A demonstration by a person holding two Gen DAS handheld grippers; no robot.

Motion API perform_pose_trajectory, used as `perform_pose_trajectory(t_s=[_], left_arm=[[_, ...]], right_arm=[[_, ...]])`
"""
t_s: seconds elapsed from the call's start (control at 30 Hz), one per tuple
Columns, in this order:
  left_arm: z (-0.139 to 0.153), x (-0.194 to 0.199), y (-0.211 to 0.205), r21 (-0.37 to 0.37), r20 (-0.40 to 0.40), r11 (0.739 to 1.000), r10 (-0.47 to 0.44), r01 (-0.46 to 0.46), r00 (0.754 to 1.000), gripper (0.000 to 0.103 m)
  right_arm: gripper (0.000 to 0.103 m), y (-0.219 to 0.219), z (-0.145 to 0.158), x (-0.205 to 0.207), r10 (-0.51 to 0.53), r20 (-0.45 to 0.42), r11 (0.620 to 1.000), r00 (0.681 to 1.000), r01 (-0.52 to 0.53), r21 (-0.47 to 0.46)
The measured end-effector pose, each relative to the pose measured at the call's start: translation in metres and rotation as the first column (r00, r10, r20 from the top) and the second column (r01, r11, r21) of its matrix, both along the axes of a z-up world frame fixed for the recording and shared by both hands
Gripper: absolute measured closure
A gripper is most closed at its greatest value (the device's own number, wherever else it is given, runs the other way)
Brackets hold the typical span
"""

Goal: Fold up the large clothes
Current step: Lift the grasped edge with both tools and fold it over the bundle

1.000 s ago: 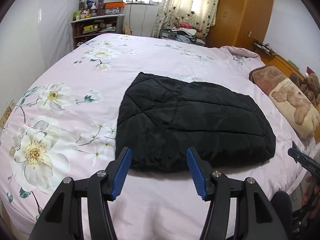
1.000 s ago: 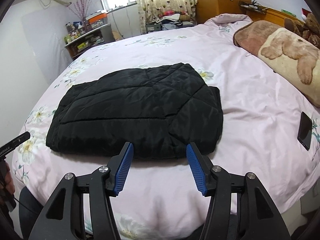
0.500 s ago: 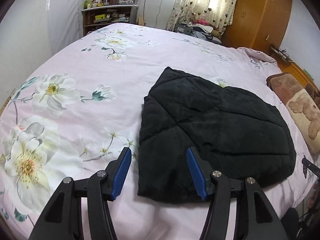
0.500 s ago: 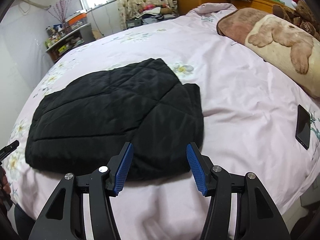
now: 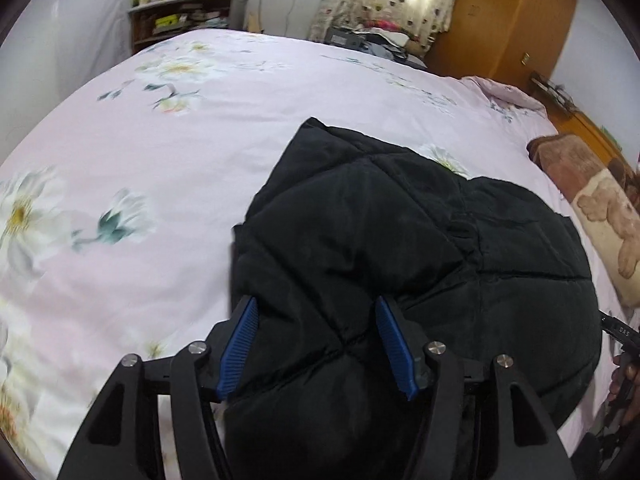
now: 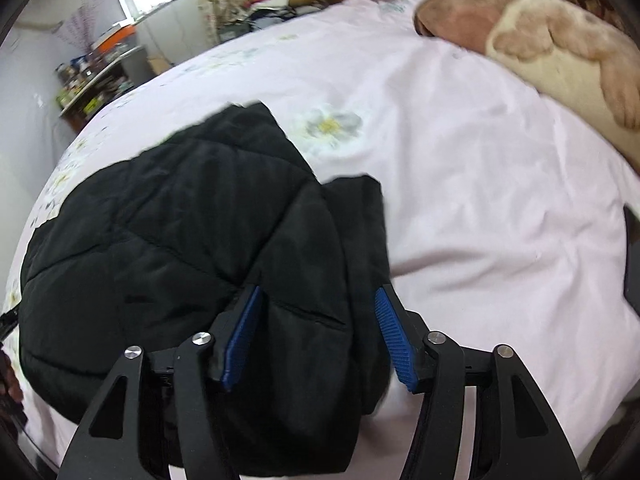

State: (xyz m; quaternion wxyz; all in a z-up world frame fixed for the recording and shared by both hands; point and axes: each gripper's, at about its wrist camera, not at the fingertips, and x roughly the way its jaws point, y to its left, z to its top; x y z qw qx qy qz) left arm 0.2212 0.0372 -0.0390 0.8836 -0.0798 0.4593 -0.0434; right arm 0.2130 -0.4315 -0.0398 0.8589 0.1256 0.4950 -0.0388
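A black quilted padded jacket (image 5: 400, 240) lies folded into a compact, puffy bundle on a bed (image 5: 180, 160) spread with a pale pink floral sheet. Stitched seams cross its matte surface in wide diamond panels. In the left wrist view one pointed corner reaches toward the far side of the bed, while the bulk swells low and rounded toward the near edge. In the right wrist view the jacket (image 6: 180, 232) shows a second layer peeking out along its right side, edges slightly uneven.

Left gripper (image 5: 316, 342) jaws opening, straddling black quilted jacket (image 5: 400, 240) on floral bedspread (image 5: 160, 160).
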Motion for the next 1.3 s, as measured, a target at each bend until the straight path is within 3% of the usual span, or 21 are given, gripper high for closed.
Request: perform_pose_trajectory(t_s=[0.07, 0.23, 0.4, 0.5, 0.63, 0.9, 1.3], left_arm=[[-0.003, 0.005, -0.004, -0.006, 0.006, 1.0, -0.009, 0.009, 1.0, 0.031], [0.007, 0.006, -0.001, -0.006, 0.006, 1.0, -0.009, 0.009, 1.0, 0.029], [0.022, -0.027, 0.036, -0.09, 0.055, 0.994, 0.064, -0.059, 0.996, 0.029], [0.004, -0.04, 0.056, -0.12, -0.001, 0.987, 0.104, -0.103, 0.995, 0.029], [-0.024, -0.031, 0.059, -0.176, -0.073, 0.979, 0.09, -0.101, 0.993, 0.027], [-0.047, -0.005, 0.051, -0.243, -0.091, 0.967, 0.062, -0.083, 0.994, 0.025], [-0.058, -0.015, 0.057, -0.306, -0.099, 0.949, 0.051, -0.079, 0.994, 0.023]], right_arm=[[0.035, -0.002, -0.008, -0.004, -0.011, -0.007, 1.0, 1.0, 0.011, -0.027], [0.032, -0.015, -0.006, -0.011, -0.058, -0.011, 0.997, 0.998, 0.058, 0.05], [0.032, -0.014, 0.013, -0.021, -0.033, 0.015, 0.995, 0.999, 0.032, 0.093], [0.032, -0.017, 0.007, -0.029, -0.021, 0.007, 0.989, 1.0, 0.019, 0.149], [0.032, -0.026, -0.015, -0.026, -0.008, -0.025, 0.974, 1.0, 0.013, 0.225], [0.029, -0.025, -0.03, 0.002, 0.042, -0.042, 0.974, 0.998, -0.032, 0.223], [0.034, -0.037, -0.048, 0.002, 0.074, -0.047, 0.917, 0.996, -0.05, 0.395]])
